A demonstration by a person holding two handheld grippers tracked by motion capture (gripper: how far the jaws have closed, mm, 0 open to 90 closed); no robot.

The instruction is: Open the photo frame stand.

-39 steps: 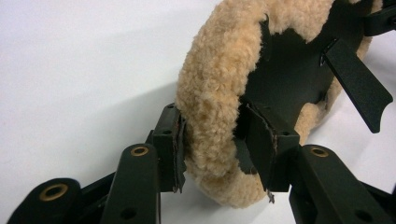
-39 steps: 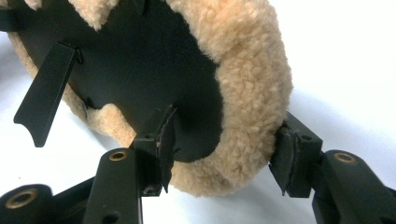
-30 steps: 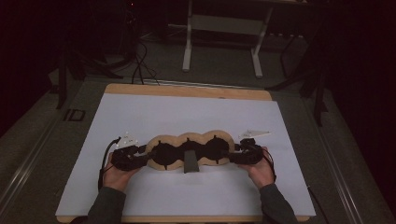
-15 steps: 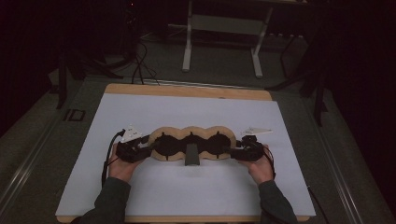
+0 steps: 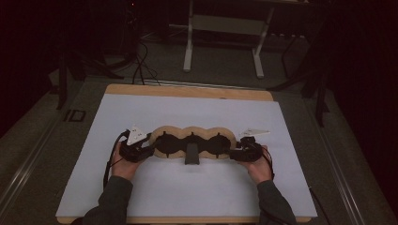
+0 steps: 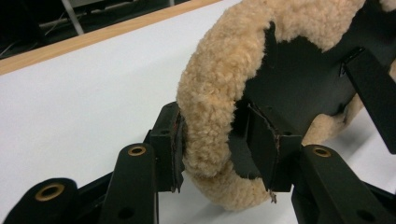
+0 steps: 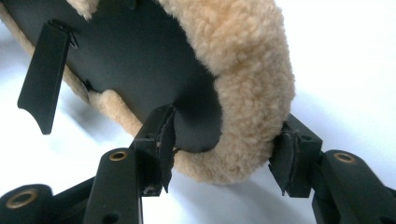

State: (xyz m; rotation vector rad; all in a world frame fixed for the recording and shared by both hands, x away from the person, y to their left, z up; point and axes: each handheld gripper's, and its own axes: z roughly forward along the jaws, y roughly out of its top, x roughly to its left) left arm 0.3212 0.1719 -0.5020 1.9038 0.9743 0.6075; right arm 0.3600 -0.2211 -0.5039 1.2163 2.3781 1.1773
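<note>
A three-lobed pad (image 5: 192,131) with a tan fleece rim and a black inner face stretches across the white mat between my two grippers. A black strap (image 5: 191,154) hangs from its middle toward the person. My left gripper (image 5: 149,149) is shut on the pad's left end. In the left gripper view (image 6: 217,144) the jaws straddle the fleece rim (image 6: 219,84), one pad on the fleece and one on the black side. My right gripper (image 5: 233,152) clamps the right end the same way (image 7: 224,144), and the fleece (image 7: 247,60) casts a shadow on the mat beneath it.
The white mat (image 5: 187,108) lies on a wooden board with its edge showing at the far side (image 5: 187,91). Behind the table stand a white metal frame (image 5: 225,28) and cables (image 5: 141,65) on a dark floor. The person's sleeves enter at the bottom.
Both hands and the pad have shifted a little away from the person. The grip at each end looks the same.
</note>
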